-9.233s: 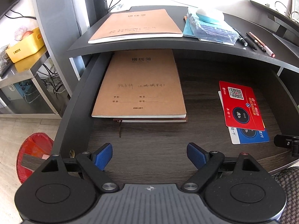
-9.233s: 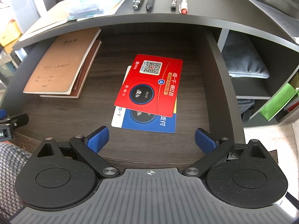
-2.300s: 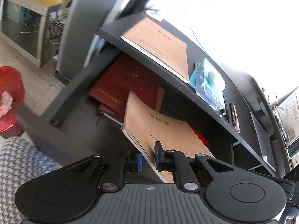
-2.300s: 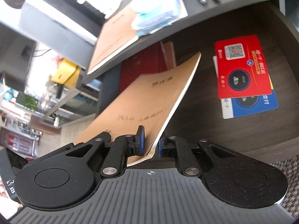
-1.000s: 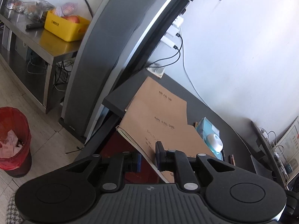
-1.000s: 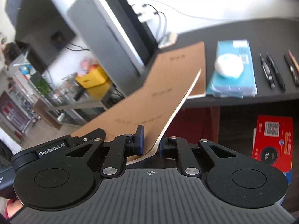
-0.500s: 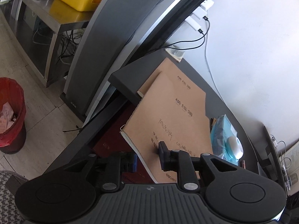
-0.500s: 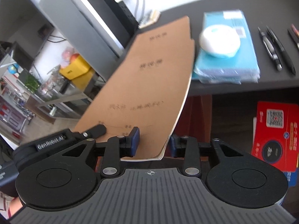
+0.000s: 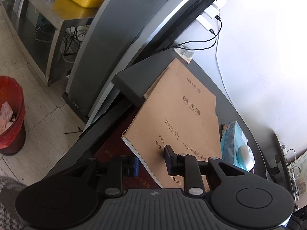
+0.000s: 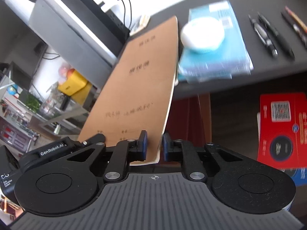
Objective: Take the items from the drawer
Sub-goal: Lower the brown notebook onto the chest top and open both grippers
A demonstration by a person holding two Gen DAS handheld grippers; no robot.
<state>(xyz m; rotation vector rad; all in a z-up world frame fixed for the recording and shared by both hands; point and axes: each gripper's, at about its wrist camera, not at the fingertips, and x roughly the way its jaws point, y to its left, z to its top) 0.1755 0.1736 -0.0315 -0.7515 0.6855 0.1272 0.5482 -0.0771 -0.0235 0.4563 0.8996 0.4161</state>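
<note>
A brown kraft notebook (image 9: 178,126) lies with its far end on another brown notebook on the dark desk top (image 9: 134,80) and its near end over the open drawer. It also shows in the right wrist view (image 10: 138,88). My left gripper (image 9: 151,163) is open, its fingers astride the notebook's near-left corner. My right gripper (image 10: 155,147) is open a little, with the notebook's near-right edge between its pads. A dark red book (image 10: 190,115) and a red card (image 10: 282,126) on a blue one lie in the drawer.
On the desk top are a teal packet (image 10: 214,53) with a white round object (image 10: 203,33) on it and several pens (image 10: 268,34). A grey monitor back (image 9: 134,19) stands at the desk's left end. A red bin (image 9: 9,111) is on the floor.
Both grippers carried the notebook up out of the drawer and set it onto the desk-top notebook. Over the last half second both sets of jaws have opened.
</note>
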